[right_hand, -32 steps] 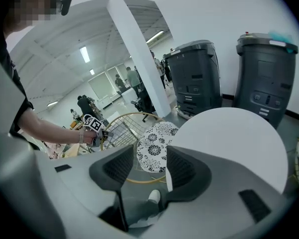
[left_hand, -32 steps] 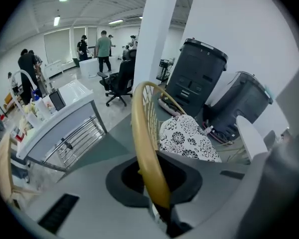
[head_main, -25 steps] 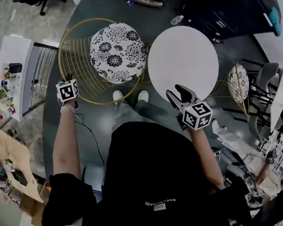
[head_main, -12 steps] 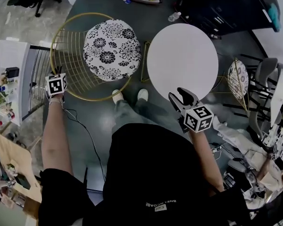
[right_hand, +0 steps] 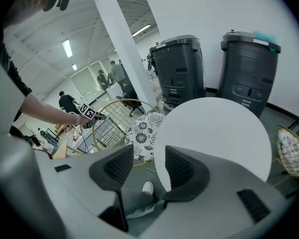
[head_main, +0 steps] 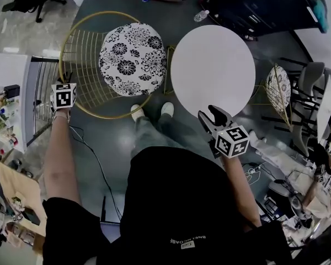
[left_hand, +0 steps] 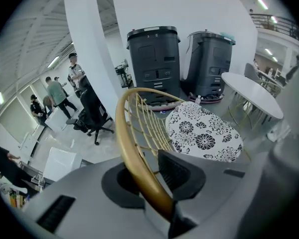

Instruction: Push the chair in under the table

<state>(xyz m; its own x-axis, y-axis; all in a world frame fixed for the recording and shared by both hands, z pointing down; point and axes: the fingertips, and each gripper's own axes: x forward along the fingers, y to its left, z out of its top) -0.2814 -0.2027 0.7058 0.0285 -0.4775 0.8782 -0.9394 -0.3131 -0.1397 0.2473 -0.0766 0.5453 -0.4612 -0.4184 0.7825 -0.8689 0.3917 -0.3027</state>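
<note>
The chair has a floral seat [head_main: 132, 51] and a gold wire back with a round gold rim [head_main: 107, 116]. It stands left of the round white table [head_main: 212, 70], close to its edge. My left gripper [head_main: 65, 81] is shut on the rim's left side; in the left gripper view the rim [left_hand: 122, 133] runs between the jaws [left_hand: 152, 183], which have just been opening a little. My right gripper [head_main: 212, 115] hangs open and empty over the table's near edge [right_hand: 219, 133].
Two dark bins [left_hand: 154, 59] stand beyond the chair and table beside a white column [left_hand: 89, 59]. A second floral chair [head_main: 278, 93] sits right of the table. A white shelf unit [head_main: 11, 98] is at the left. My shoes [head_main: 166, 109] are by the table.
My left gripper has slid left and rolled with the rim in its jaws, and the chair has shifted slightly left with it. The right gripper has barely moved.
</note>
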